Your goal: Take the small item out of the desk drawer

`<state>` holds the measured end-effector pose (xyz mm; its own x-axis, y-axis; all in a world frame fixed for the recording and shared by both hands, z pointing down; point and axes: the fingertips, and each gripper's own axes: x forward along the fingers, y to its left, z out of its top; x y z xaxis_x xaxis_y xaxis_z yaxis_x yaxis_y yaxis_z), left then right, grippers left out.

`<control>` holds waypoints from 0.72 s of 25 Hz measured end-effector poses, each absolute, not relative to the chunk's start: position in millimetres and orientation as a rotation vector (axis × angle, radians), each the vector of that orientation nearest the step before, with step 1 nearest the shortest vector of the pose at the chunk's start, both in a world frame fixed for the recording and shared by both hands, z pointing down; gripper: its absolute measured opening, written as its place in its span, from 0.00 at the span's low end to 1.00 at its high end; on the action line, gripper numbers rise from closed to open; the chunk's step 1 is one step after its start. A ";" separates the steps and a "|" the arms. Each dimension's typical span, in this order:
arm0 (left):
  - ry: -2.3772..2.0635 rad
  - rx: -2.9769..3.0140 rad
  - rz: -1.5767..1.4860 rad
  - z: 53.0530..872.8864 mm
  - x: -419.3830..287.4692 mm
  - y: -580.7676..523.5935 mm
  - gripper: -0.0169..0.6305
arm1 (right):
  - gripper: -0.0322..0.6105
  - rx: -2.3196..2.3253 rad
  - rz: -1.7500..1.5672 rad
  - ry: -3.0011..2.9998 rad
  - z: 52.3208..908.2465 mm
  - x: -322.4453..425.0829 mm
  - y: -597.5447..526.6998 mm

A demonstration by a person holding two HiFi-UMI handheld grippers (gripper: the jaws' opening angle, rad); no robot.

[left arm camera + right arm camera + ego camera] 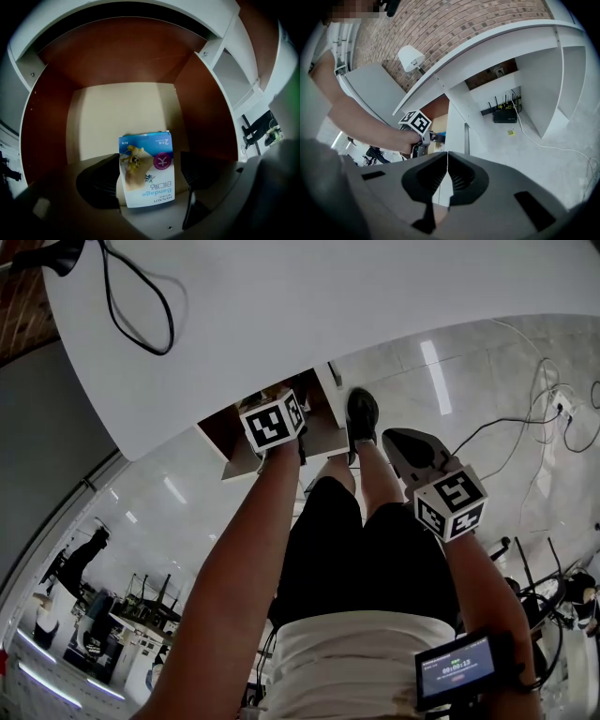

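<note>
Peering along the left gripper (150, 160) now: it's inside the open desk drawer (47, 122), and the small bandage box (147, 171) rests on the pale drawer floor right between my fingers (101, 180). They're spread, not clamped. The left one sits against the box's edge, and I see a thin gap before the right one. The print on the box reads upside down to me.

Over on the head view, those fingers vanish under the white surface (375, 296). Only the marker cube (274, 423) and my forearm (244, 559) show at the drawer mouth, and the box is hidden there.

The right gripper (447, 168) hangs well apart, out beside my leg (394, 521), fingers pressed tight together with nothing between them. Its view catches the drawer only as a sliver behind the left hand (405, 138). A bit of blue peeks out there, too small for me to call.

A black cable (141, 306) lies looped on the surface, cropped at the top edge.
</note>
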<state>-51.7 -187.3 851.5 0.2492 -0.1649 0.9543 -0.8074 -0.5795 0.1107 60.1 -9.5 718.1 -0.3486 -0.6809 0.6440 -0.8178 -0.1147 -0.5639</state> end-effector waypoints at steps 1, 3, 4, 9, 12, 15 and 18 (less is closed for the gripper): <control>-0.889 1.910 1.361 852.4 -52.1 -186.6 0.63 | 0.06 1.705 1.465 -1.988 718.3 60.5 -9.0; -0.917 1.902 1.380 854.0 -54.7 -187.2 0.63 | 0.06 1.707 1.466 -1.987 718.5 61.8 -9.0; -0.929 1.899 1.389 854.8 -56.1 -187.8 0.63 | 0.06 1.707 1.466 -1.986 718.5 62.4 -9.0; -0.932 1.892 1.419 861.2 -55.7 -187.9 0.63 | 0.06 1.713 1.467 -1.976 719.8 65.4 -7.9; -0.949 1.876 1.426 864.1 -56.3 -189.8 0.63 | 0.06 1.718 1.471 -1.971 720.7 66.9 -7.2; -0.963 1.870 1.431 864.9 -57.8 -191.6 0.63 | 0.06 1.716 1.476 -1.966 720.7 67.2 -5.3; -0.965 1.868 1.437 866.5 -59.9 -193.4 0.63 | 0.06 1.717 1.481 -1.962 721.3 68.0 -4.9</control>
